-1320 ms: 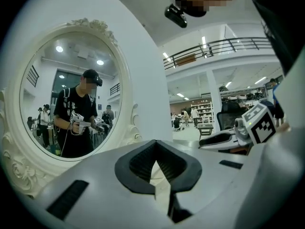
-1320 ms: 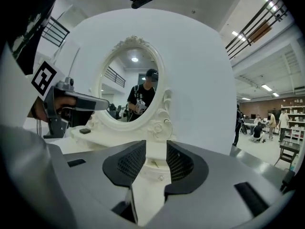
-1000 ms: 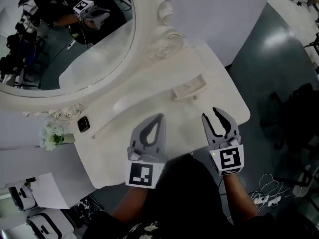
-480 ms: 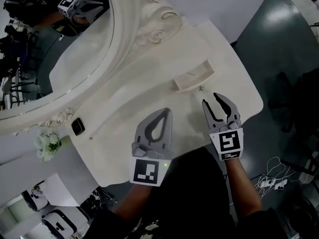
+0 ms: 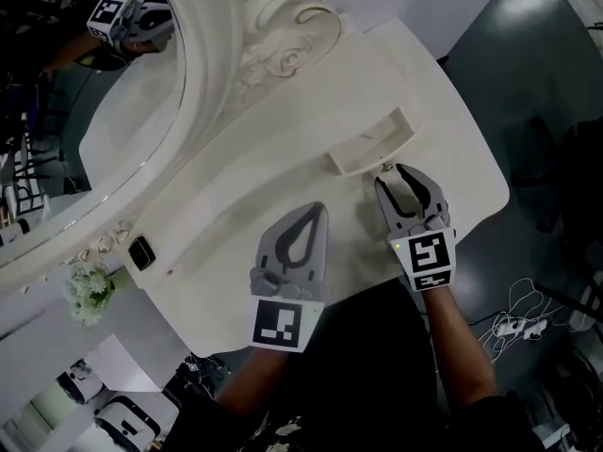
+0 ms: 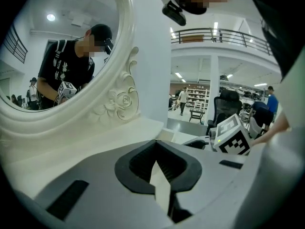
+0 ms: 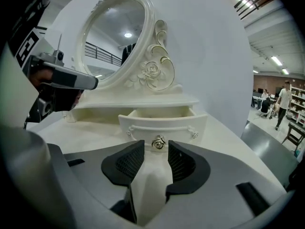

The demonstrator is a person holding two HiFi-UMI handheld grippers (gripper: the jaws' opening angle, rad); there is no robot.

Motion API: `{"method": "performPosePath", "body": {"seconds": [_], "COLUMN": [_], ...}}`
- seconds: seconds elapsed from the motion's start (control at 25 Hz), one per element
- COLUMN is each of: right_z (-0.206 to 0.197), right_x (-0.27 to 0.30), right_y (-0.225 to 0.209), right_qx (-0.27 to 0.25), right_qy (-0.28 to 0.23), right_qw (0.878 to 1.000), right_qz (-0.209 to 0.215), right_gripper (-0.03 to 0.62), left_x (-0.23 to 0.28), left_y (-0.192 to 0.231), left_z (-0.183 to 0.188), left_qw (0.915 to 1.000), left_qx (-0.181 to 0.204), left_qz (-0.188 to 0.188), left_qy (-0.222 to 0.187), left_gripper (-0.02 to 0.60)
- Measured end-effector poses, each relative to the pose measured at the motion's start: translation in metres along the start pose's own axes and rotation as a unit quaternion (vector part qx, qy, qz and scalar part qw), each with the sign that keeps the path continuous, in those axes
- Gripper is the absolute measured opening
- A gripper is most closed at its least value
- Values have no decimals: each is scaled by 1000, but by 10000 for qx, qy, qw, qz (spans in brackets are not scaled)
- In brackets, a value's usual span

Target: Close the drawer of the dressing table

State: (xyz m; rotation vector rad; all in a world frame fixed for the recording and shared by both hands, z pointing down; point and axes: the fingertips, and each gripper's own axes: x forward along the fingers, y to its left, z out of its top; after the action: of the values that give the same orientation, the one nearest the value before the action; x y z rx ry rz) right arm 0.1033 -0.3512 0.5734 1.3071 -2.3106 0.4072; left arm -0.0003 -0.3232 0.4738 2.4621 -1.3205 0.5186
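Bright, even light from overhead in the head view. The cream surface [image 5: 283, 149] is almost washed out, with only faint, soft-edged shadows on it. There's a glare patch on the grey floor [image 5: 529, 3] at top right, while the bottom of the frame sinks into near-black.

Over to the left gripper view: heavy fisheye bending, dark corners, and a round lamp [image 6: 50, 17] glowing in the mirror [image 6: 71, 70]. Strip lights [image 6: 215, 26] burn white far behind, and the near foreground is soft and out of focus.

Right gripper view: same curved edges and black corners. The white wall [image 7: 214, 46] is brightly lit and the drawer [image 7: 162, 123] looks crisp. Up close, the foreground blurs.
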Motion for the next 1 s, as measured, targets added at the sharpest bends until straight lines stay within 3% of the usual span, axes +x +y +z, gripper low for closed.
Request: {"method": "performPosePath", "body": {"seconds": [0.32, 1.0], "right_z": [-1, 11], "right_x": [10, 27], "right_y": [-4, -15], "right_qx": [-44, 175], "right_qy": [12, 6], "right_qw": [9999, 9994], "right_qz": [-156, -288], "right_gripper": [97, 87], "left_x": [11, 18], "left_y": [10, -5], "left_z": [-8, -17], "left_qw": [9999, 9995], "left_qx": [-96, -197], "left_qz": [-49, -207], "left_qy": [88, 138], "left_gripper": [2, 2]}}
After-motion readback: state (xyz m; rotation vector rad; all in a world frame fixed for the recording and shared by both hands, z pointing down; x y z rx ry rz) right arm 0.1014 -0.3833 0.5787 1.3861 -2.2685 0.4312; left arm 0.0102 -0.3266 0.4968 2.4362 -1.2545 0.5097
